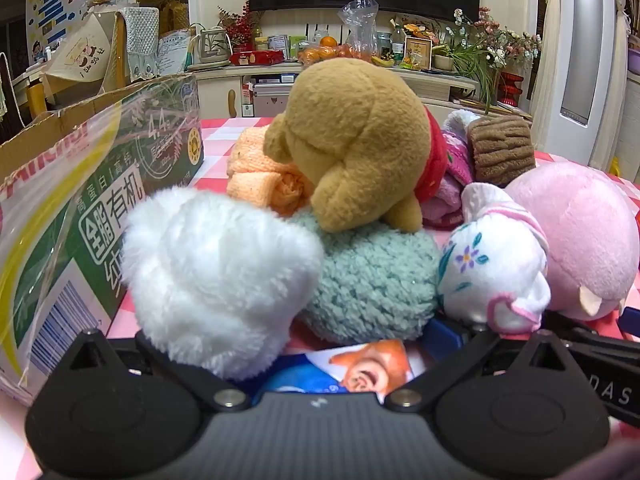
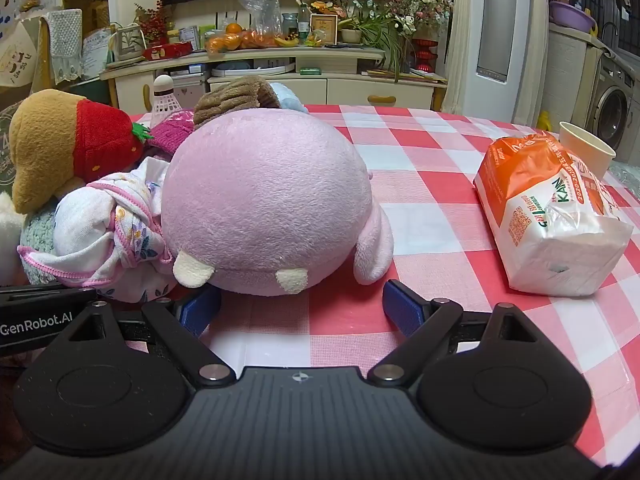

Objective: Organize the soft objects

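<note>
Two hand-held grippers at table level, both with jaws spread wide and nothing clamped. Right gripper (image 2: 300, 306): blue fingertips (image 2: 402, 312) stand either side of the near edge of the pink round plush (image 2: 264, 200), apart from it, over the red-and-white checked tablecloth (image 2: 432, 168). Left gripper (image 1: 320, 344): fingers mostly hidden behind the pile; a white fluffy item (image 1: 216, 276) and a mint-green knitted item (image 1: 372, 284) lie right in front of it, contact not discernible.

Soft pile, left wrist view: tan bear plush (image 1: 360, 140) with a red strawberry garment sits on top of the mint-green item; orange knit cloth (image 1: 264, 180) behind; white floral cloth with pink trim (image 1: 492, 268) between green item and pink plush; brown ribbed knit (image 1: 500, 148) at rear. Green-printed carton (image 1: 100, 208) under clear plastic stands left of the pile.

Right wrist view: tissue pack (image 2: 548, 216) and paper cup (image 2: 588, 152) lie well apart to the right
</note>
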Available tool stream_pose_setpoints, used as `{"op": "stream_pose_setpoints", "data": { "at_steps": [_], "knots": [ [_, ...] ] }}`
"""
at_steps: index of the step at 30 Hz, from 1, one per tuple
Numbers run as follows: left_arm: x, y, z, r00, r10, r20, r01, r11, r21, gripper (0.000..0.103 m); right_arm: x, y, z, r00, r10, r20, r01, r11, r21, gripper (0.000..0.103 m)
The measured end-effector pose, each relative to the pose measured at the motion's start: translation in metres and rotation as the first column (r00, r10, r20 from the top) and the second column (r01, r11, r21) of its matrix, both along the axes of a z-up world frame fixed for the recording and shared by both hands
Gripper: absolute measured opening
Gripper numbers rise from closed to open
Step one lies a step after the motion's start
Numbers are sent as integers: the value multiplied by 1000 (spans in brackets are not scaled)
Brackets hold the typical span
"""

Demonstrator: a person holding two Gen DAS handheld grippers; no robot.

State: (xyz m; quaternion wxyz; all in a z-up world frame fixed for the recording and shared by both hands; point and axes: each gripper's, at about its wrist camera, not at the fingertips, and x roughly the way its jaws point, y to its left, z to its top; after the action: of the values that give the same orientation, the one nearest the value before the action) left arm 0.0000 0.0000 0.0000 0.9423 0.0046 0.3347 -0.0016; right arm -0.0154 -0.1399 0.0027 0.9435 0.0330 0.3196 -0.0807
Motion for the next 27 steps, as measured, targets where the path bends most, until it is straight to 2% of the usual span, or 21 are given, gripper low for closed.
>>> {"op": "stream_pose_setpoints", "data": {
  "at_steps": [13,18,23,27],
  "knots": [
    [-15,0,0,1000,-17,-5,17,1000,-1,103,-21,6,3,999,53,-5,-53,999,5,103],
    [-24,3,3,999,-39,-21,39,999,3,102,-37,-1,2,999,45,0,-44,997,56,103],
    [-40,2,18,997,-72,9,71,997,40,102,-52,0,6,999,15,39,-17,999,46,103],
    [-53,8,33,996,-87,36,86,996,27,102,-64,2,8,997,6,71,-8,999,31,103]
  ]
}}
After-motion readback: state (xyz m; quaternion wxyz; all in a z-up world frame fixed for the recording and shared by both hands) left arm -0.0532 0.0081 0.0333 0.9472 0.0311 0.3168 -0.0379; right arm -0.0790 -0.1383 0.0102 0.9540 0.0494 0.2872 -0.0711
